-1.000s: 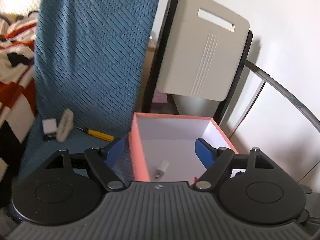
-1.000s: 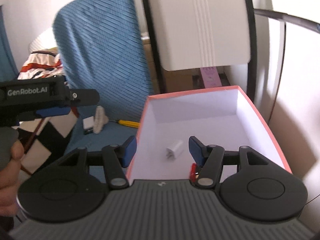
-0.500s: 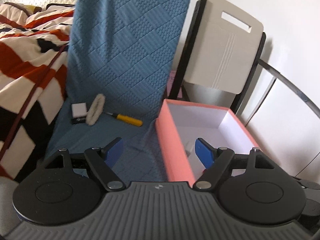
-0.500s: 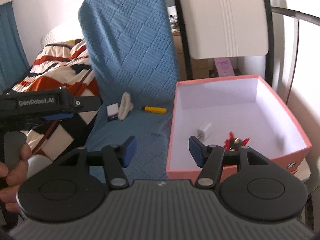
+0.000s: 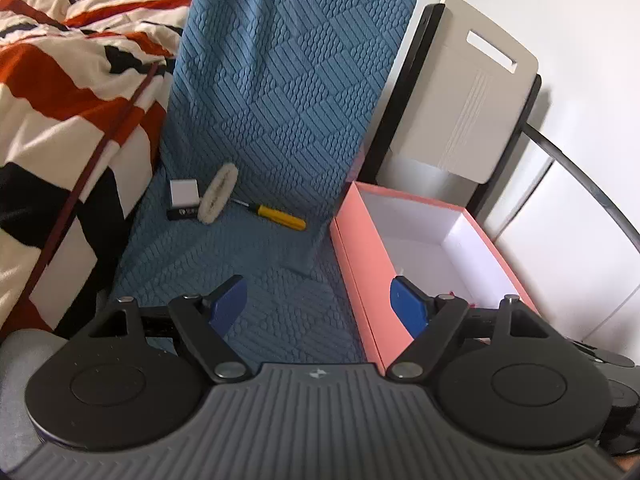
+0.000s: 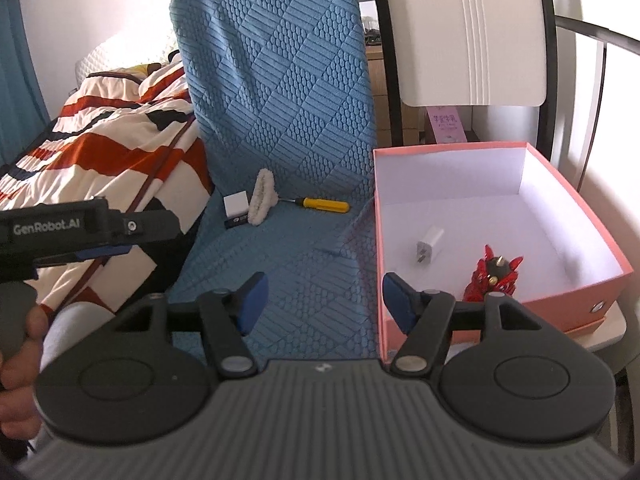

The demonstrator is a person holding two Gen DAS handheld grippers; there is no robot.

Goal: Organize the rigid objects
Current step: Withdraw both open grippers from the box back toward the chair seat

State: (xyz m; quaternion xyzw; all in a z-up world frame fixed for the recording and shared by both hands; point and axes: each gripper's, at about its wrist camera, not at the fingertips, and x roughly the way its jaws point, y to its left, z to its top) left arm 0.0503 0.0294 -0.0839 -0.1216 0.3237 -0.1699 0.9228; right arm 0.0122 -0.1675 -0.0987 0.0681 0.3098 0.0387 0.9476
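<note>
A pink box [image 6: 560, 304] with a white inside stands right of the blue mat [image 6: 304, 264]. In it lie a white charger [image 6: 430, 246] and a red toy [image 6: 494, 278]. At the mat's back lie a small white cube [image 5: 183, 192], a fluffy white pad [image 5: 219, 194] and a yellow screwdriver [image 5: 280, 216]. My left gripper [image 5: 318, 302] hangs open over the mat beside the box's left wall [image 5: 360, 248], nothing between its fingers. My right gripper [image 6: 325, 298] hovers at the box's near left corner. Its jaws are opening and hold nothing.
A striped orange, white and black blanket [image 5: 60, 92] covers the bed on the left. A white panel [image 5: 464, 100] in a black frame leans behind the box. A hand [image 6: 20, 344] holds the left gripper's handle at the left of the right wrist view.
Both grippers have drawn back and to the left, from over the box to the mat's side. The right jaws stand a little wider. The red toy now lies fully in view in the box.
</note>
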